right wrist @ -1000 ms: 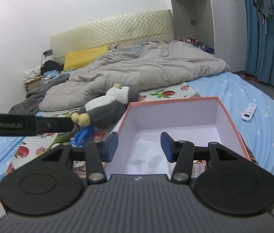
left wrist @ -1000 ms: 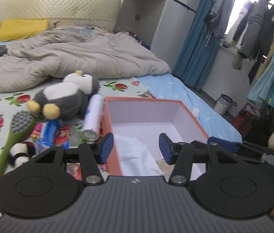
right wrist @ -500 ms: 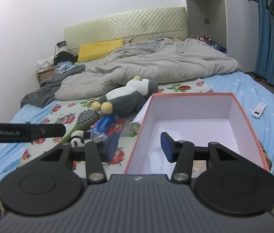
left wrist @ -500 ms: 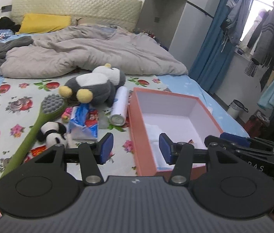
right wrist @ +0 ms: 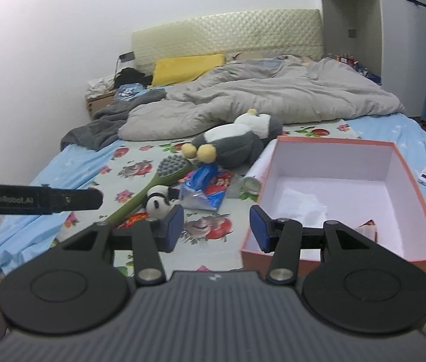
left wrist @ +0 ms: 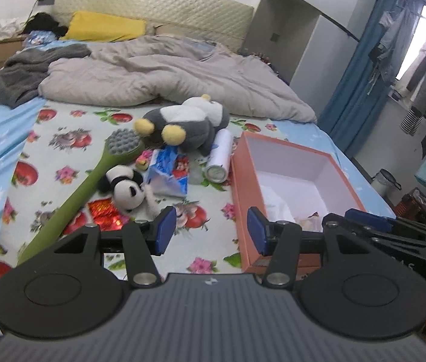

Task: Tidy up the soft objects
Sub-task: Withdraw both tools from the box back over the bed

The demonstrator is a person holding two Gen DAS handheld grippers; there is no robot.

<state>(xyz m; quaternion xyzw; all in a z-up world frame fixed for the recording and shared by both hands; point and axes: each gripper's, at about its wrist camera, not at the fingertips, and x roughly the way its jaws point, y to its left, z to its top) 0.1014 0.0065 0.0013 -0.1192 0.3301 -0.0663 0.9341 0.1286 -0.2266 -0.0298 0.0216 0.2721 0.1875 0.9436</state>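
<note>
Left wrist view: I see the small black-and-white plush panda [left wrist: 126, 188] lying on the fruit-print bedsheet [left wrist: 62, 163], left of the open salmon-pink cardboard box [left wrist: 244, 187].

It lies tumbled beside the green long-handled brush with a grey bristle head [left wrist: 92, 181] and touches a crumpled blue foil packet [left wrist: 169, 172]; the grey-and-white plush penguin with yellow feet [left wrist: 182, 123] lies farther back. My left gripper [left wrist: 209, 230] and right gripper [right wrist: 216, 229] both stand part-open, holding nothing.

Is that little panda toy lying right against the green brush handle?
Touching. In the left wrist view the panda toy lies against the green brush handle, with no bedsheet showing between them.
</note>
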